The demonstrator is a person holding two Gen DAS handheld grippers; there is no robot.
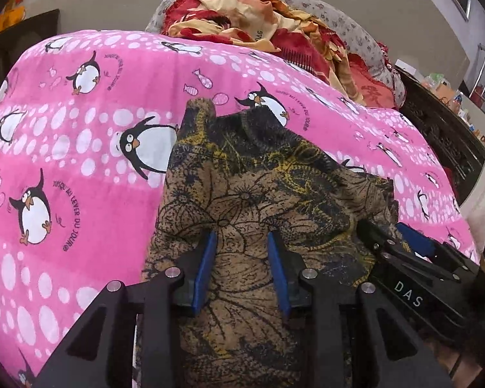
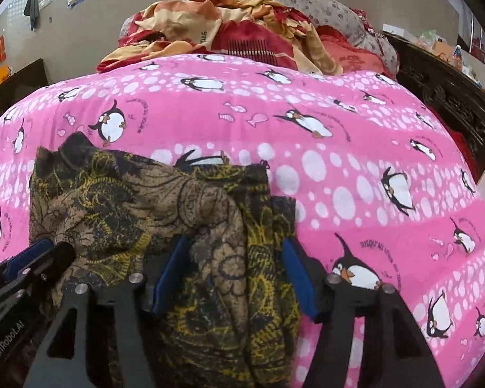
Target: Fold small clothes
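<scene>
The left gripper (image 1: 242,258) has its blue pads set narrowly apart with a ridge of the brown patterned garment (image 1: 258,187) bunched between them — whether they pinch it I cannot tell. The right gripper (image 2: 236,268), just to its right, stands wider, its pads spread around a thick fold of the same cloth, not visibly pressing. The garment lies ahead of and beneath both tools on the pink penguin bedsheet (image 2: 355,135) — crumpled red-and-cream blankets (image 1: 242,16) are heaped far beyond.

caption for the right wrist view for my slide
Right gripper astride a brown floral garment on a pink penguin bedsheet.
</scene>
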